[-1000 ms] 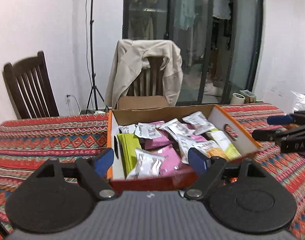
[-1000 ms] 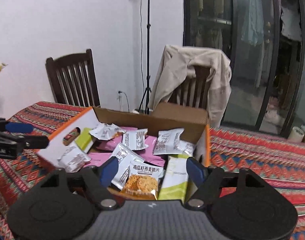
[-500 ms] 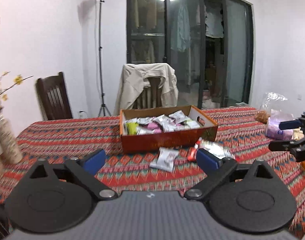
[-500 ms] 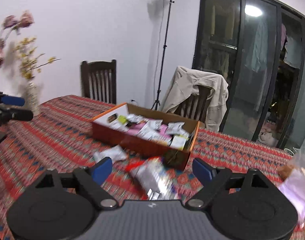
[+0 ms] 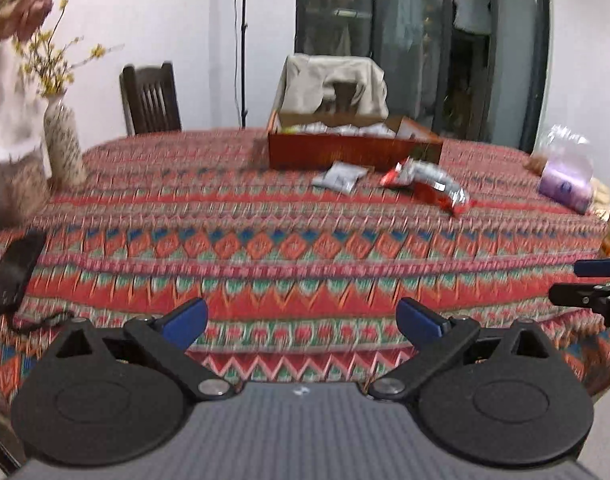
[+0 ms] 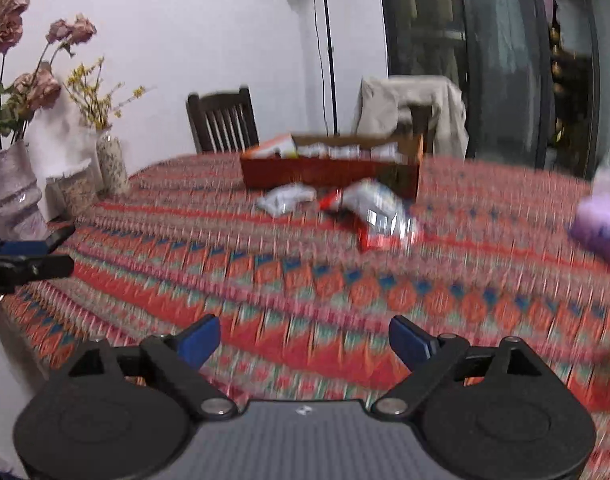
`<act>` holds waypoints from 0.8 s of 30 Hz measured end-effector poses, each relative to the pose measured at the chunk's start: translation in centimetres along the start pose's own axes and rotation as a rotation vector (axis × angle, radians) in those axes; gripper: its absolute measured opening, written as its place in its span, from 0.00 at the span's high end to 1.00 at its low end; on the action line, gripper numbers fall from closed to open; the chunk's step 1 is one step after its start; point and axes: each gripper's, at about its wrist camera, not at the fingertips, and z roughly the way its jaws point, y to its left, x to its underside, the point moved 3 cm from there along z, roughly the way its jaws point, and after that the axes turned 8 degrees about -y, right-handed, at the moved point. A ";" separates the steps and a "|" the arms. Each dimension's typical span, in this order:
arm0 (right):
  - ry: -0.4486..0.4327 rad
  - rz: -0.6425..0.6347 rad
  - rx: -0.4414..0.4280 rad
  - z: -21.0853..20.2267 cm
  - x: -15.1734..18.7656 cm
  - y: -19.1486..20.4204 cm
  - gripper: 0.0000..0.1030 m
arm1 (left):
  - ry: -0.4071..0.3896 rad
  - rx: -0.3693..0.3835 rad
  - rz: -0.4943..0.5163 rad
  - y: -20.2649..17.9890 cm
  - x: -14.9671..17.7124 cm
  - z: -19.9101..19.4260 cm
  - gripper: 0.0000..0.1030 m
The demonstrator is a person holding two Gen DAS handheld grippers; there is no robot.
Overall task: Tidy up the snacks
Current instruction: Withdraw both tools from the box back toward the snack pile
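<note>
Over table edge, both grippers agape

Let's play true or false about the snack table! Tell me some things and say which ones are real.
1. The snack box sits on the patterned tablecloth. True.
2. Two snack packets lie outside the box. True: a white packet and a red-and-silver packet.
3. The left gripper squeezes a packet. False: its jaws are open and empty.
4. The vase lies tipped over. False: it stands upright.
</note>
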 end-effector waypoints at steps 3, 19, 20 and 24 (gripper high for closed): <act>0.013 -0.006 0.029 -0.2 1.0 -0.2 0.12 | -0.010 -0.007 -0.007 0.0 0.1 -0.3 0.01; 0.007 0.005 0.071 3.5 -1.1 -3.1 0.13 | -0.019 0.085 0.058 -1.4 -4.4 7.3 0.05; 0.003 -0.002 0.069 4.2 -1.6 -3.4 0.13 | -0.022 0.107 0.074 -1.7 -5.1 8.4 0.06; -0.016 -0.044 0.058 7.9 -4.5 -4.5 0.13 | -0.014 0.183 0.149 -2.7 -7.5 14.3 0.11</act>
